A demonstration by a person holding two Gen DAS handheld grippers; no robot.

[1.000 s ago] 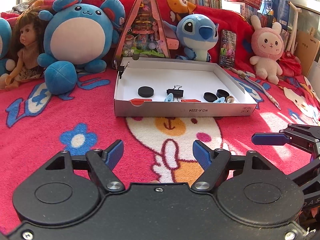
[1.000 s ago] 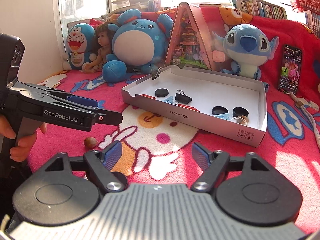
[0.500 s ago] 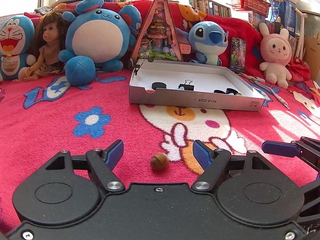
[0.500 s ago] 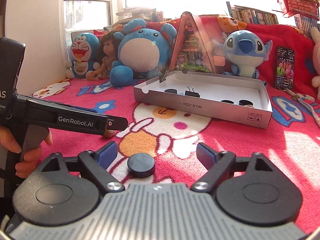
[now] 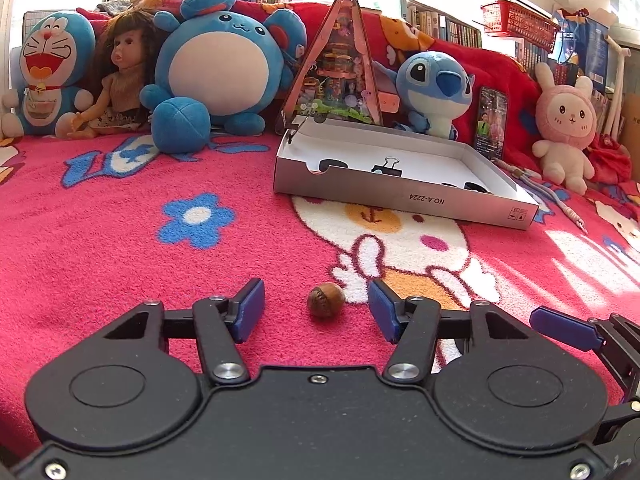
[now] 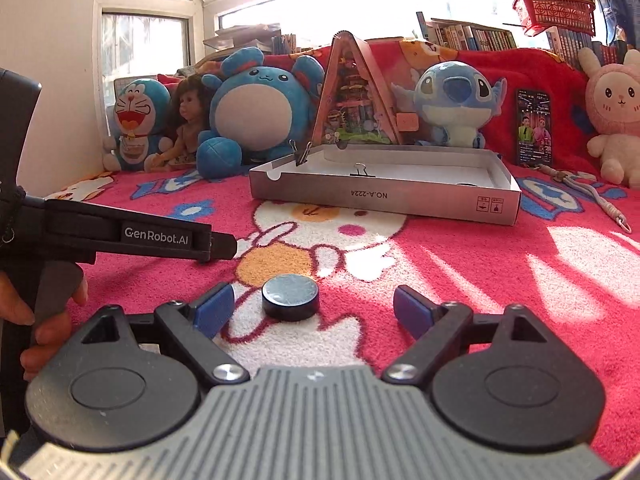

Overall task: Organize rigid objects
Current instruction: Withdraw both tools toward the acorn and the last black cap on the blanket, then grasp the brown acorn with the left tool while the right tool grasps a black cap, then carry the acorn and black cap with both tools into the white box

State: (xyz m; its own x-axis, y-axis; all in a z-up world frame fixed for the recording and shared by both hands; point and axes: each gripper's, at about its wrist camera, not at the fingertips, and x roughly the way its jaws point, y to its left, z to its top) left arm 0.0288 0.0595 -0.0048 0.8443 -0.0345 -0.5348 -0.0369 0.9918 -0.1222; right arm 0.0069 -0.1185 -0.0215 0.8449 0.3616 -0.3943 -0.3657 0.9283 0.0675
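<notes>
— What sort of place is this?

— A home, likely a bedroom or playroom. Ahead of the left gripper (image 5: 316, 309) a fluffy pink cartoon-print blanket (image 5: 120, 240) covers the surface, and beyond it sit a round blue plush creature (image 5: 220, 68), a brown-haired doll (image 5: 120, 76) and a pink plush rabbit (image 5: 566, 120).

— Anything else?

— Crowded bookshelves (image 6: 468, 36) under a sunlit window (image 6: 144, 48), far ahead of the right gripper (image 6: 312, 312).

Bright sun pours in through the windows (image 6: 360, 12) — all white there — and the blanket (image 6: 520, 264) has sunny stripes; picture edges bend.
</notes>
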